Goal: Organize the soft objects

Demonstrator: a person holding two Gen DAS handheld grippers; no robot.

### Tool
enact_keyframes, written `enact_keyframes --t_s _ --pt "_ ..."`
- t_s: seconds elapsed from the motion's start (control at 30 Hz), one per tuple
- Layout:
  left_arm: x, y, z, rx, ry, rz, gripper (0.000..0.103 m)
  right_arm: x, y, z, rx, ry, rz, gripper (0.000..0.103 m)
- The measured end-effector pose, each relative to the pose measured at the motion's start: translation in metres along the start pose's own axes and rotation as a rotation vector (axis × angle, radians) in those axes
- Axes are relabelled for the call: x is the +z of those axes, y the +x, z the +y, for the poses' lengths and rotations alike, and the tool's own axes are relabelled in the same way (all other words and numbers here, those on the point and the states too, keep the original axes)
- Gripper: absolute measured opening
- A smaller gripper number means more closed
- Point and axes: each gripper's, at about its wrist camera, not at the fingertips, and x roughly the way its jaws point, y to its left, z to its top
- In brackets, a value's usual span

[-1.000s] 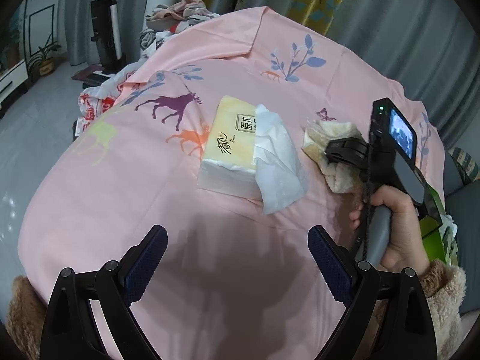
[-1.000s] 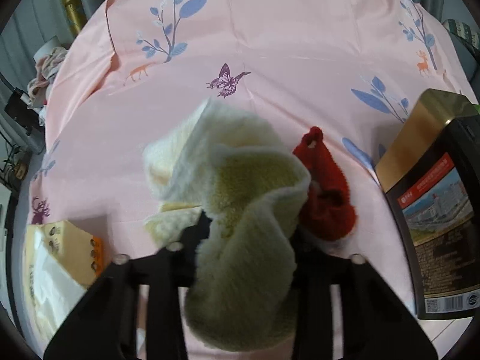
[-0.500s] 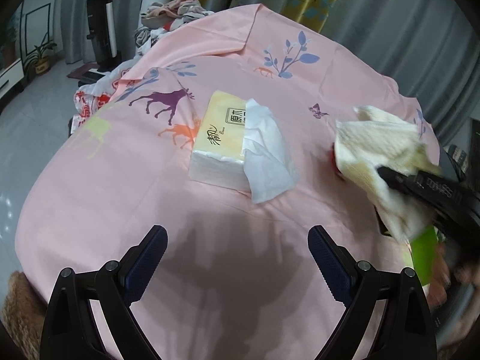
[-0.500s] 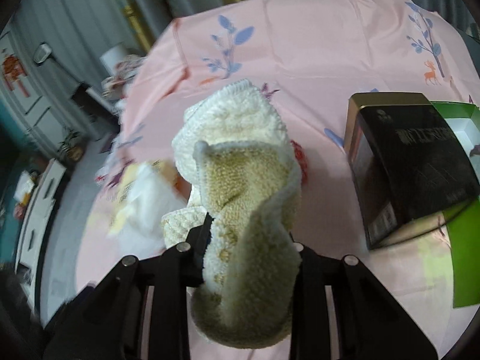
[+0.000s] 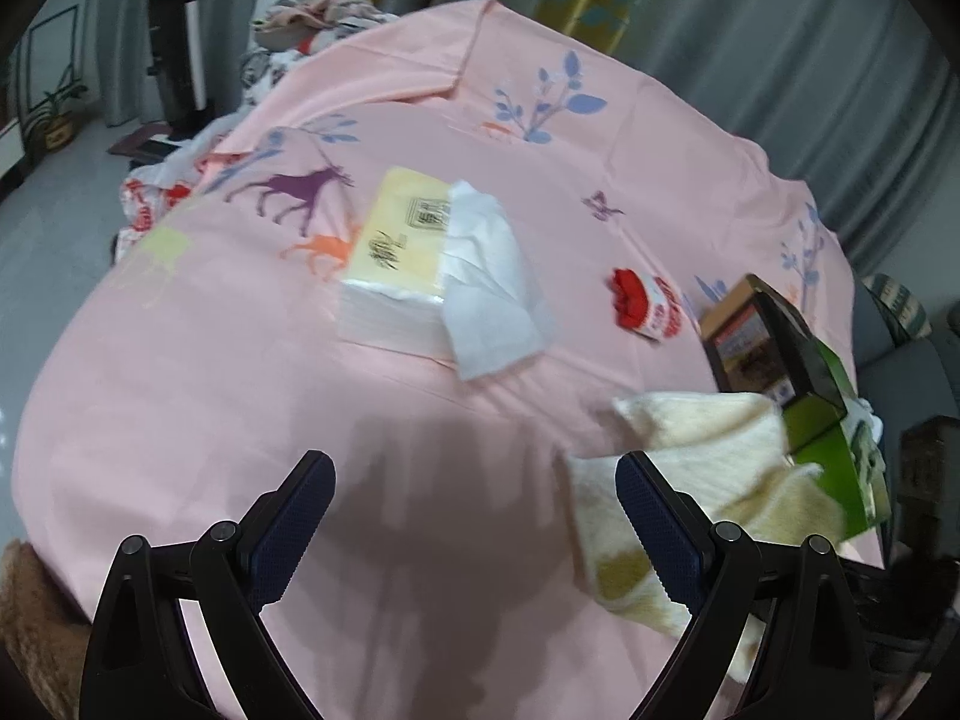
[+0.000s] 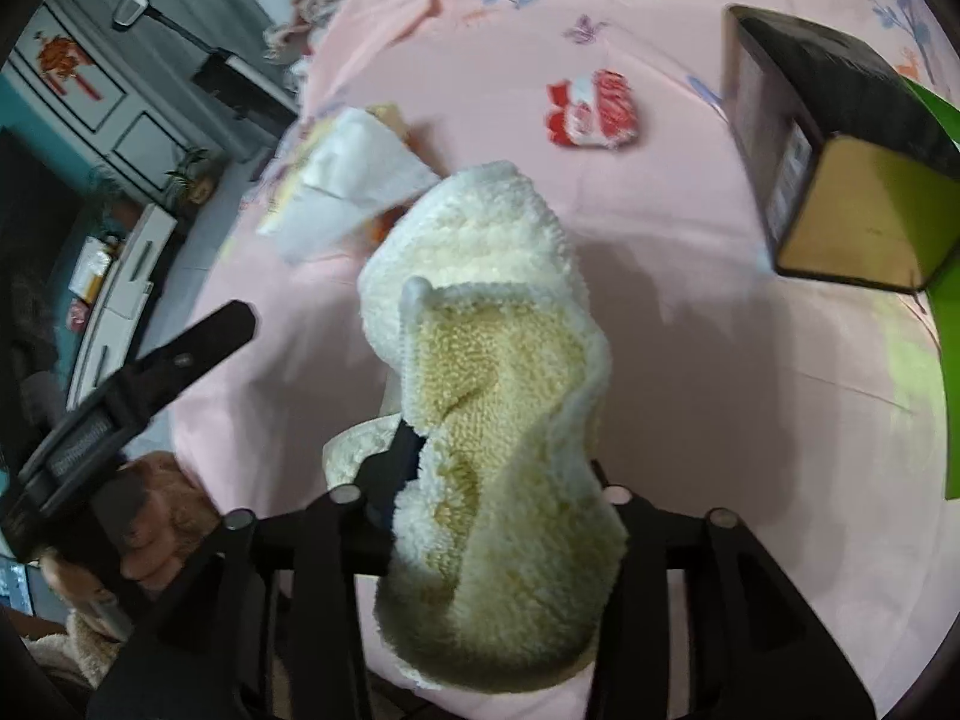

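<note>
Two grippers are at work, and your right gripper (image 6: 498, 480) has the fluffy cream cloth (image 6: 492, 372) between its jaws. Those jaws are opening now, but the cloth is bunched up thick between them, and you cannot tell if the pads are pressing on it or have just let go. The cloth hangs low over the pink sheet (image 6: 690, 312), near the front edge of the bed.

Your left gripper (image 5: 474, 516) has its jaws wide apart with nothing in them. It hovers just beside the cloth, which shows at its right finger (image 5: 654, 516) in the left view.

To do this step well, let the cloth drop flat, not in a lump. Open the right jaws all the way before you lift, so the fluff does not catch and come up with you. If it lands crumpled, your free left gripper is close enough to pinch a corner and pull it straight.

Mind your room. The black and gold box (image 6: 840, 150) stands on the right, with a green box (image 5: 834, 450) touching the cloth's far side. The tissue pack (image 5: 402, 258) with its loose white tissue (image 5: 486, 288) lies on the left. A small red and white thing (image 6: 594, 108) sits farther back, well apart. The bare pink space in the middle, close to you, looks like the best place to work.
</note>
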Motion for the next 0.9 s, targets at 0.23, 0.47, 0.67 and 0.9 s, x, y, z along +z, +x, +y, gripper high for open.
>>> enact_keyframes --t_s 0.23,0.47,0.67,0.9 --pt "-0.016 0.015 -0.026 -0.105 0.077 0.081 0.095 -0.004 -0.030 -0.025 -0.103 0.090 -0.093 0.075" --pt "-0.033 0.023 -0.062 -0.212 0.181 0.140 0.095 -0.023 -0.080 -0.049 -0.046 0.208 -0.226 0.080" --pt "-0.047 0.037 -0.081 -0.262 0.226 0.199 0.095 -0.035 -0.082 -0.034 0.114 0.184 -0.207 0.080" --pt "-0.054 0.051 -0.082 -0.285 0.210 0.246 0.095 -0.035 -0.035 -0.041 0.138 0.269 -0.075 0.068"
